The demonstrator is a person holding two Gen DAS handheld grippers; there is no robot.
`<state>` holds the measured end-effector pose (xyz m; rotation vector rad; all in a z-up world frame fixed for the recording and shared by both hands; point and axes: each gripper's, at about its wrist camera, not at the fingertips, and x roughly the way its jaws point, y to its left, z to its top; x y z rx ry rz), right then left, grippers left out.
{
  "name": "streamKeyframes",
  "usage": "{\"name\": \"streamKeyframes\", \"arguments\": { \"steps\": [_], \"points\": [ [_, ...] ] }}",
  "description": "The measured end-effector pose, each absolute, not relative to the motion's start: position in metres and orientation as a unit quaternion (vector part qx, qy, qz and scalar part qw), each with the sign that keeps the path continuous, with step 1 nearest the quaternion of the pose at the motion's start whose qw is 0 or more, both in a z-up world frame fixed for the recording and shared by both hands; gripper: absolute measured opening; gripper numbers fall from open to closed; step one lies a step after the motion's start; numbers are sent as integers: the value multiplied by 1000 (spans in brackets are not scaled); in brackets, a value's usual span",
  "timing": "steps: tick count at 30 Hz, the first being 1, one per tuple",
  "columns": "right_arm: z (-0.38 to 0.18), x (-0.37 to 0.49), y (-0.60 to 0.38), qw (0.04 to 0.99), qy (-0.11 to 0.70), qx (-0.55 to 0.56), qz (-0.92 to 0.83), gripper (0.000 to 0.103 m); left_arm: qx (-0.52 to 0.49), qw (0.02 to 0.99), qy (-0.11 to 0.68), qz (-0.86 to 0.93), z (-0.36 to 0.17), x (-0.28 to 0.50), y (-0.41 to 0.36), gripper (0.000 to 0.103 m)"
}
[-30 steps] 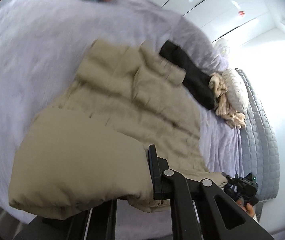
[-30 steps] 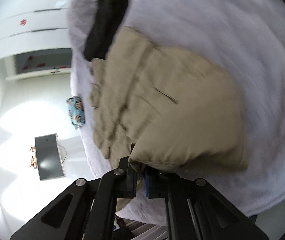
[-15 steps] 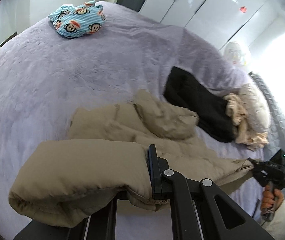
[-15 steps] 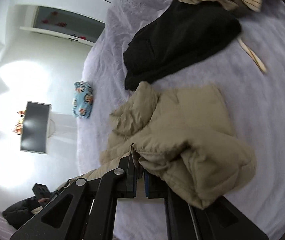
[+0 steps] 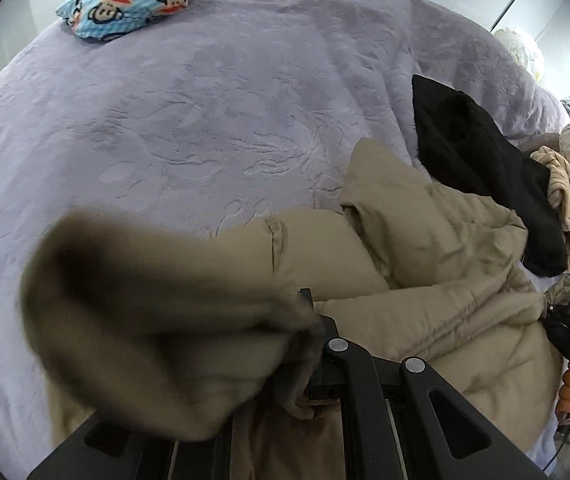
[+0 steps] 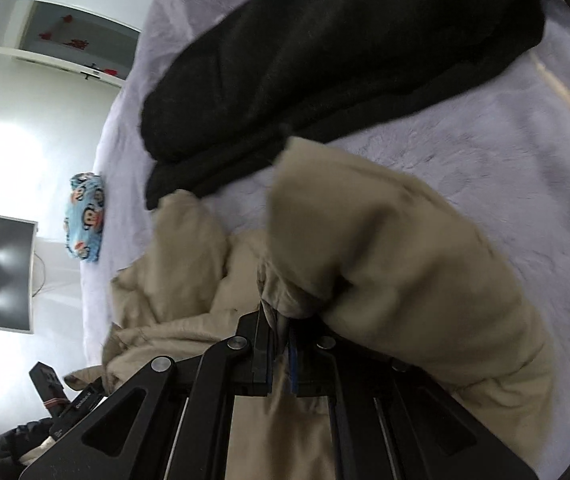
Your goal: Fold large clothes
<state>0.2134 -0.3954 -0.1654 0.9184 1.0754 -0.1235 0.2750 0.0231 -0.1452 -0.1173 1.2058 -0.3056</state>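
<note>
Beige padded jacket [image 5: 437, 264] lies half bunched on purple bed [image 5: 205, 100] | left tongs [image 5: 309, 320] clamp one edge | right tongs [image 6: 279, 344] clamp another edge, probably to carry a fold | black garment [image 6: 325, 60] just beside.

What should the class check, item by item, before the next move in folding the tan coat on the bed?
1. Left gripper shut on the coat: ok.
2. Right gripper shut on the coat: ok.
3. Coat lying flat: not ok, bunched.
4. Coat clear of the black garment: not ok, they touch.
5. Open bed to lay the coat on: ok.
6. Sleeves tucked in: cannot tell.
</note>
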Motion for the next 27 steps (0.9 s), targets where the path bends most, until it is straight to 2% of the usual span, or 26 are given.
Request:
{"name": "streamKeyframes", "arguments": {
  "steps": [4, 6, 7, 8, 10, 13, 14, 15, 16, 17, 18, 19, 20, 21, 22, 24, 27],
  "points": [
    [-174, 218, -391, 766, 490, 413, -58, 6, -58, 817, 554, -148, -143, 272, 24, 13],
    [-170, 217, -389, 769, 493, 402, -56, 6, -56, 823, 544, -156, -134, 266, 27, 19],
    [-166, 217, -389, 769, 498, 398, -54, 7, -58, 824, 540, -161, -128, 263, 28, 29],
    [-163, 217, -390, 768, 501, 396, -53, 8, -58, 825, 537, -167, -122, 259, 29, 54],
    [-155, 215, -392, 765, 505, 397, -45, 12, -43, 835, 524, -162, -107, 250, 31, 88],
    [-140, 212, -392, 770, 506, 387, -39, 24, -18, 854, 495, -159, -83, 239, 33, 89],
    [-134, 209, -391, 773, 504, 383, -35, 35, -15, 859, 488, -155, -76, 236, 34, 89],
    [-130, 206, -391, 776, 500, 383, -28, 56, -14, 861, 483, -155, -71, 236, 33, 89],
    [-125, 204, -390, 779, 494, 386, -20, 65, -12, 862, 480, -162, -66, 235, 32, 89],
    [-119, 200, -388, 783, 483, 391, -12, 68, -11, 862, 477, -168, -64, 234, 31, 84],
    [-115, 197, -385, 786, 478, 393, -2, 67, -12, 860, 477, -182, -62, 233, 26, 77],
    [-114, 197, -380, 785, 481, 391, 9, 66, -10, 853, 481, -201, -63, 233, 19, 63],
    [-113, 197, -374, 785, 485, 384, 19, 48, -2, 848, 485, -213, -66, 233, 11, 59],
    [-112, 199, -365, 787, 495, 367, 29, 25, 13, 846, 486, -220, -70, 232, 1, 59],
    [-113, 204, -355, 788, 508, 347, 34, 22, 36, 848, 480, -222, -74, 230, -9, 59],
    [-119, 211, -338, 794, 527, 301, 40, 21, 81, 855, 469, -207, -88, 231, -24, 59],
    [-135, 221, -332, 804, 538, 252, 13, 21, 75, 861, 479, -153, -113, 251, -20, 59]
  ]
}}
